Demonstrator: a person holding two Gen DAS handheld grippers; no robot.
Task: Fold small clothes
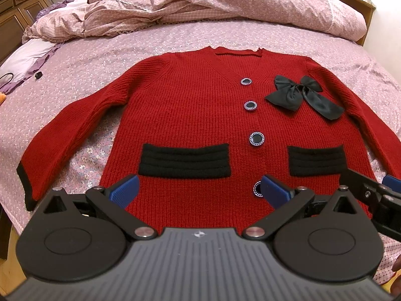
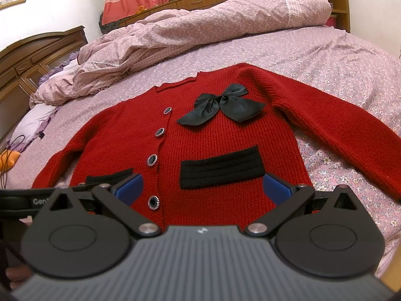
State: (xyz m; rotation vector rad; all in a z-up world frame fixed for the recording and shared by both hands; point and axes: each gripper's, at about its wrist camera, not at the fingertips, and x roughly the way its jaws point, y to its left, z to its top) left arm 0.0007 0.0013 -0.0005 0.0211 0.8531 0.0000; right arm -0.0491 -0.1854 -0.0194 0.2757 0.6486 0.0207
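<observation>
Red cardigan (image 1: 190, 115) flat, face up on the bed (image 1: 75, 75), sleeves out (nothing folded yet); left gripper (image 1: 199, 190) and right gripper (image 2: 203, 188) both spread wide, empty, over the hem; next likely needs a sleeve pinched and drawn inward.

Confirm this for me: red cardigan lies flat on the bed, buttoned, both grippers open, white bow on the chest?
Not quite: the bow is black, not white, as both wrist views show. The cardigan lies flat on the bed, buttoned, and the left gripper and right gripper are open.
</observation>
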